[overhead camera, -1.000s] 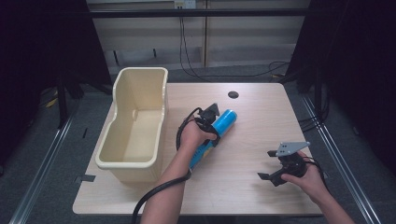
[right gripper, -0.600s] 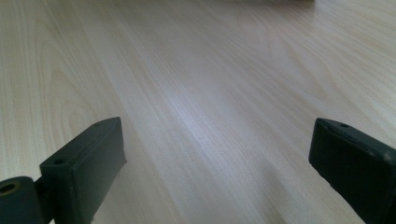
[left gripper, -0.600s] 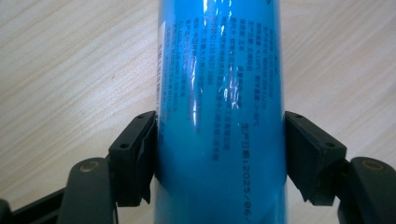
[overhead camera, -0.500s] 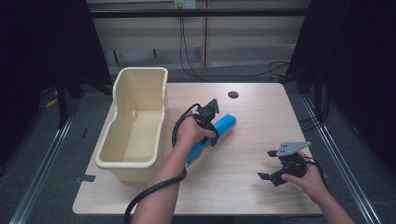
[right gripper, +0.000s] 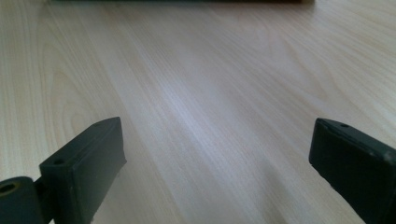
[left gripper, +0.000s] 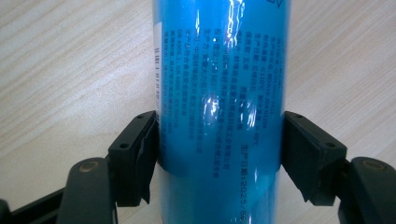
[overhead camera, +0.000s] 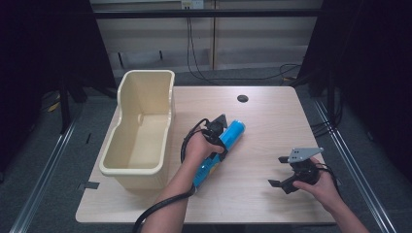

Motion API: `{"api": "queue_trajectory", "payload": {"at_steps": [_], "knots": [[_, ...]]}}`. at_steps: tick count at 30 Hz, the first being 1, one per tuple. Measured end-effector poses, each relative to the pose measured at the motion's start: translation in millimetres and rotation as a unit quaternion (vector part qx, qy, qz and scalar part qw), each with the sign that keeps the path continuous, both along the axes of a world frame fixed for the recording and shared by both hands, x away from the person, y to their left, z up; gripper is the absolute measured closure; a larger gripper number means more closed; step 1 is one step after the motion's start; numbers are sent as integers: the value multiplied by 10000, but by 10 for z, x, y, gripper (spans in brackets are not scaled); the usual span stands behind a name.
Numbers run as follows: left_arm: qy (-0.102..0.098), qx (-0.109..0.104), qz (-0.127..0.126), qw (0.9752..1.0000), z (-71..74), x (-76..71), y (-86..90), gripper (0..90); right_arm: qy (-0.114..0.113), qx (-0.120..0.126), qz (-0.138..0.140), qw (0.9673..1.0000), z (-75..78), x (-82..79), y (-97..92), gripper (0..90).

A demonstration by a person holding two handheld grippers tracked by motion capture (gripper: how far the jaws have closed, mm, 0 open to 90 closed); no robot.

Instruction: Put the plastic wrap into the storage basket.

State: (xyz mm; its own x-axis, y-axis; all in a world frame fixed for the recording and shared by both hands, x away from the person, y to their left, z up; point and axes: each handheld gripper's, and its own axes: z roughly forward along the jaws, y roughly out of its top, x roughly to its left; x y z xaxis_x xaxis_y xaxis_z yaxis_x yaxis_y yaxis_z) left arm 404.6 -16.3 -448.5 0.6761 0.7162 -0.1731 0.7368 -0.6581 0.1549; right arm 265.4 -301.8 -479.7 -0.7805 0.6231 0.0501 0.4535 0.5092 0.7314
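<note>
A: Where is the left tool (overhead camera: 221, 133)?
B: Near the surface's middle, forearm reaching from the near edge, jaws clamped tight.
A: And the right tool (overhead camera: 281, 180)?
B: Near the right edge, jaws wide apart.

Counted on the surface (overhead camera: 272, 121): 1 blue can (overhead camera: 224, 145), lying flat; 1 cream plastic bin (overhead camera: 145, 126), at the left edge; 1 dark round hole (overhead camera: 242, 98), toward the far edge. 2 sets of tongs are counted, 1 per hand: left tongs (overhead camera: 217, 137), right tongs (overhead camera: 281, 171). 2 forearms are seen. 1 surface in total.
</note>
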Motion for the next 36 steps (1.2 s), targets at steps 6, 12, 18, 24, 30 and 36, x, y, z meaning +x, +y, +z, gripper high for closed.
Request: {"api": "queue_trajectory", "payload": {"at_steps": [6, 12, 18, 24, 30, 36], "knots": [[49, -47, 105, 9999, -24, 52, -17, 311, 2, -25, 31, 10000, -2, -5, 25, 34], [-26, -57, 38, 10000, -128, 115, -145, 296, 17, -34, 44, 10000, -6, -4, 23, 34], [-255, 19, -63, 9997, -225, 113, -217, 308, -11, -5, 11, 10000, 1, -8, -1, 34], [-328, 326, -61, 9989, -202, 72, -289, 321, -14, 27, 22, 10000, 5, -4, -13, 34], [-49, 39, 54, 10000, -58, 30, -280, 322, -42, 56, 11, 10000, 14, -2, -22, 34], [-81, -147, 136, 9998, 296, 25, -192, 322, -47, 77, 24, 10000, 17, -7, -16, 34]]}}
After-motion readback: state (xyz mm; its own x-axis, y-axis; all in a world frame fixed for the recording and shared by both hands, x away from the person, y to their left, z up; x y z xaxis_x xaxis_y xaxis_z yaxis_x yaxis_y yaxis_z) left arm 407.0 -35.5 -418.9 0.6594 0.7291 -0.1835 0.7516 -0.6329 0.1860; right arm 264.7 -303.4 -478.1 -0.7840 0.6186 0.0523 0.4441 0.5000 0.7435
